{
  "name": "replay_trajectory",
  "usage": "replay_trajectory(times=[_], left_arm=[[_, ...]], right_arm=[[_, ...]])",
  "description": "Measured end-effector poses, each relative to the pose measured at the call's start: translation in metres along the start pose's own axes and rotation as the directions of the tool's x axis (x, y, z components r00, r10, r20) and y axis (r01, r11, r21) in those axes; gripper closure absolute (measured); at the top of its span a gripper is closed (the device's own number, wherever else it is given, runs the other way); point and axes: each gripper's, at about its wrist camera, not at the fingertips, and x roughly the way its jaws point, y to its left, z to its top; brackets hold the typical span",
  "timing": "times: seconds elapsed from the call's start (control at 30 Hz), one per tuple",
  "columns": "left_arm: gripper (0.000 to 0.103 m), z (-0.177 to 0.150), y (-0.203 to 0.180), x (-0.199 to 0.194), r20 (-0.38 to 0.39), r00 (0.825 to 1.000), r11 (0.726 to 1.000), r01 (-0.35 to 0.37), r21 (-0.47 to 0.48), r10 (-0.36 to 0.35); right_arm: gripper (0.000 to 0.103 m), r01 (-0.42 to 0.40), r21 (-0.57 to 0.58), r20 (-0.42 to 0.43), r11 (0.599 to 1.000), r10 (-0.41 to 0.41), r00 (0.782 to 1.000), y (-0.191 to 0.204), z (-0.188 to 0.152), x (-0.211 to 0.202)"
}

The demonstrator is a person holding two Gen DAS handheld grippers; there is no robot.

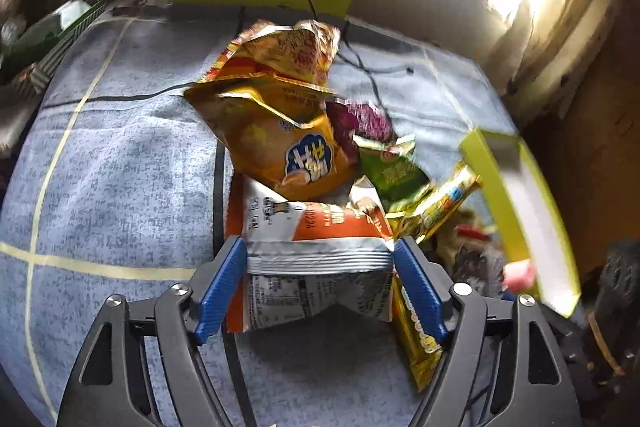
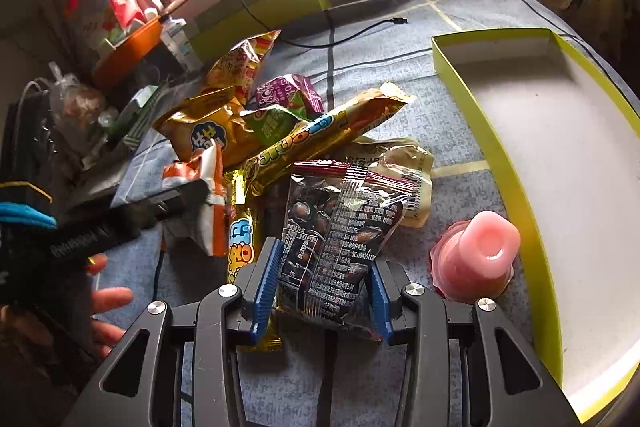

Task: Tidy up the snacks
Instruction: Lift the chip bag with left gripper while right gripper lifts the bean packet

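Left gripper (image 1: pixel 320 259): its blue-padded fingers (image 1: pixel 224 279) press both sides of a crumpled orange-and-white foil snack packet (image 1: pixel 316 247), pinching it at the silver crimped band. At 12 o'clock from this packet lies a puffed yellow chip bag with a blue cloud logo (image 1: pixel 280 143), and beyond it a red-and-yellow patterned bag (image 1: pixel 288 51). At 2 o'clock sit a green foil packet (image 1: pixel 394 171) and a magenta packet (image 1: pixel 360 121). A long gold stick-shaped wrapper (image 1: pixel 440 203) runs toward 3 o'clock, near the blurred lime-green shallow cardboard box (image 1: pixel 504 187).

Right gripper (image 2: pixel 322 287): its blue pads (image 2: pixel 266 283) close on the lower part of a clear plastic packet of dark glazed nuts with a red top strip (image 2: pixel 340 219), holding it between them. At 3 o'clock, just beside the gripper, a pink jelly cup (image 2: pixel 476 251) stands inverted on the blue-grey taped tablecloth (image 2: pixel 440 123), close to the box wall (image 2: pixel 492 147). The snack pile spreads from 10 to 12 o'clock. At 9 o'clock, the person's bare fingers (image 2: pixel 108 297) show under the black left gripper body.
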Motion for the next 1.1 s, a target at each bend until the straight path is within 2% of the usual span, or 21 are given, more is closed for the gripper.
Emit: replay_trajectory(times=[0.07, 0.33, 0.5, 0.73, 0.83, 1.0, 1.07, 1.1], left_arm=[[0.022, -0.002, -0.004, 0.007, -0.019, 1.0, 0.999, -0.018, 0.03, 0.018], [0.022, -0.001, -0.007, 0.007, -0.006, 0.999, 0.999, -0.039, 0.012, 0.039], [0.028, -0.005, -0.008, -0.001, 0.009, 0.999, 0.999, -0.041, 0.009, 0.04], [0.048, -0.006, -0.016, -0.02, 0.044, 0.998, 0.999, -0.04, 0.026, 0.039], [0.065, -0.009, -0.02, -0.027, 0.058, 0.998, 0.998, -0.042, 0.043, 0.04], [0.064, -0.013, -0.013, -0.027, 0.043, 0.999, 1.0, -0.013, 0.01, 0.012], [0.047, -0.016, -0.011, -0.026, 0.031, 0.999, 1.0, -0.027, -0.001, 0.027], [0.043, -0.017, -0.011, -0.024, 0.026, 0.999, 0.999, -0.035, 0.003, 0.035]], right_arm=[[0.064, 0.0, -0.002, 0.001, 1.0, 0.0, 1.0, 0.0, 0.0, 0.0], [0.064, 0.011, -0.028, 0.012, 1.0, -0.011, 1.0, 0.004, -0.001, -0.002], [0.065, 0.01, -0.037, 0.021, 0.999, -0.009, 1.0, 0.005, -0.002, -0.008], [0.065, 0.008, -0.05, 0.061, 0.999, -0.005, 0.998, 0.009, -0.003, -0.026], [0.065, 0.008, -0.05, 0.069, 0.999, -0.005, 0.998, 0.01, -0.005, -0.031], [0.065, 0.01, -0.049, 0.078, 0.999, -0.006, 0.997, 0.008, -0.009, -0.039], [0.065, 0.013, -0.048, 0.081, 0.999, -0.009, 0.997, 0.008, -0.009, -0.041], [0.065, 0.014, -0.048, 0.081, 0.999, -0.01, 0.997, 0.007, -0.01, -0.042]])
